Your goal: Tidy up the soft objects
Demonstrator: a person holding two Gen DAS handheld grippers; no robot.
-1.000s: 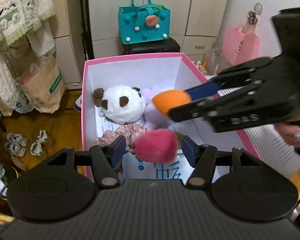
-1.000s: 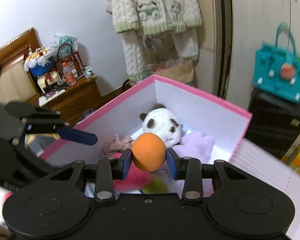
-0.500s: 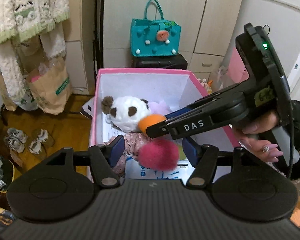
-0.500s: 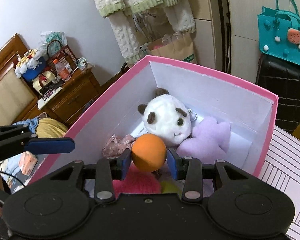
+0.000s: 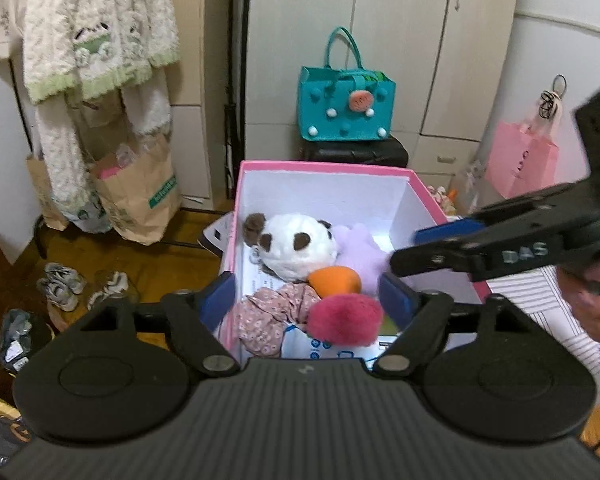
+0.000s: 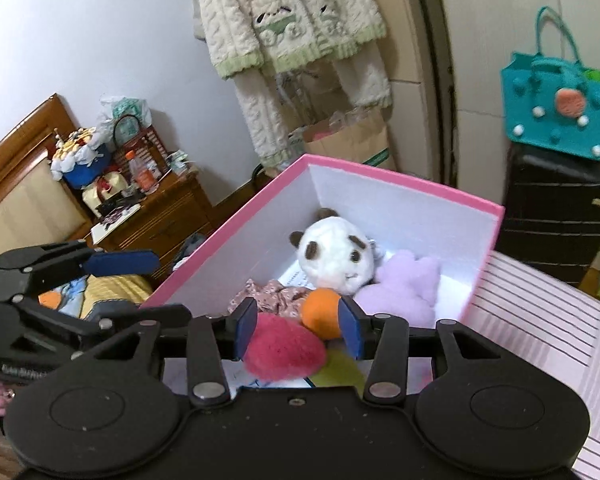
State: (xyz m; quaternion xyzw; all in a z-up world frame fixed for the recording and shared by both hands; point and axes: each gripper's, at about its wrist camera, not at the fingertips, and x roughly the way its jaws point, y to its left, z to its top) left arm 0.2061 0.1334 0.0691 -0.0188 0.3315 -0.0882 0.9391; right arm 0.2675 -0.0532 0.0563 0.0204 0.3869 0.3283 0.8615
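Hovering over the pink box [image 5: 237, 216], both claws empty. Left gripper [image 5: 306, 300] standing wide apart after just opening, its blue pads clear of the pink pom-pom [image 5: 345, 319] lying below in the box. Right gripper [image 6: 298, 330] also parted, having just been opening, nothing pressed between its pads. Orange ball [image 6: 321, 312] resting loose inside, touching the pom-pom, the floral fabric [image 5: 268, 316] and the white panda plush [image 6: 334, 256]; purple plush [image 6: 404, 284] lying beside the panda.

- The yellow-green soft item [image 6: 338, 368] lies mostly hidden under the fuzzy pink pompom [image 6: 284, 348].
- Blue print on the white paper [image 5: 324, 346] lining the box is unreadable.
- The person's hand [image 5: 598, 312] is cut off at the frame edge.
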